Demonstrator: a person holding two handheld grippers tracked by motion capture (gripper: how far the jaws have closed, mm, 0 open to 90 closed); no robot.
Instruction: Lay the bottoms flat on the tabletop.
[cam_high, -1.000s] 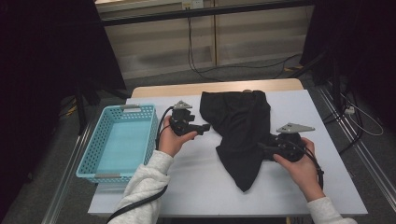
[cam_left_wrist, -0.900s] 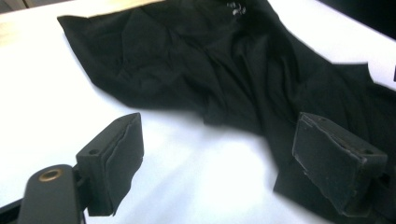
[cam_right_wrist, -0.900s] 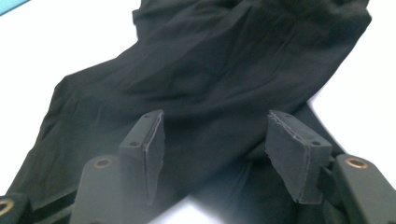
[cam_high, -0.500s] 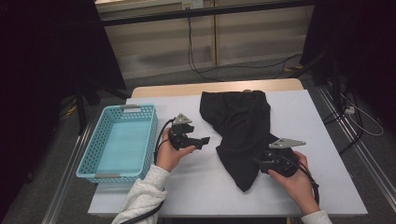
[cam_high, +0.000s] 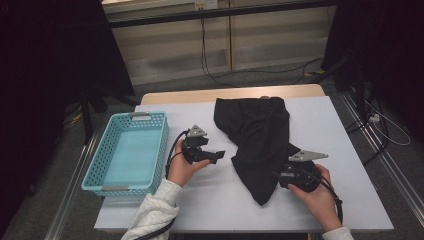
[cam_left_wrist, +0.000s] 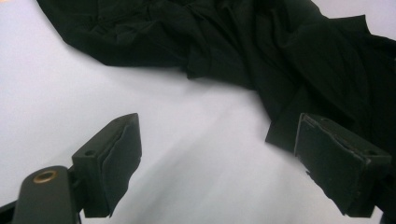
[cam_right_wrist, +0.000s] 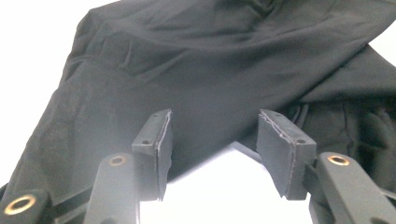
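While both hands rest low on the white table (cam_high: 210, 200), the black cloth (cam_high: 260, 135) lies between the grippers. The left gripper (cam_left_wrist: 217, 163) is wide apart and empty — cloth just past its fingertips. The right gripper (cam_right_wrist: 212, 151) has been closing, still loose — cloth edge sits between its fingers, unpinched.

High view. A rectangular white-topped table (cam_high: 345, 165) fills the centre and lower half of the frame; a strip of light wooden surface (cam_high: 235, 93) runs along its far edge. Behind it, at upper centre, stands a pale panelled wall (cam_high: 260, 42) crossed by a dark horizontal bar (cam_high: 220, 13), with black cables (cam_high: 220, 75) hanging down to the grey floor (cam_high: 165, 85). Dark black curtains (cam_high: 50, 65) close off the upper left and upper right. Metal floor rails (cam_high: 370, 145) run along the right side. Lighting is dim.
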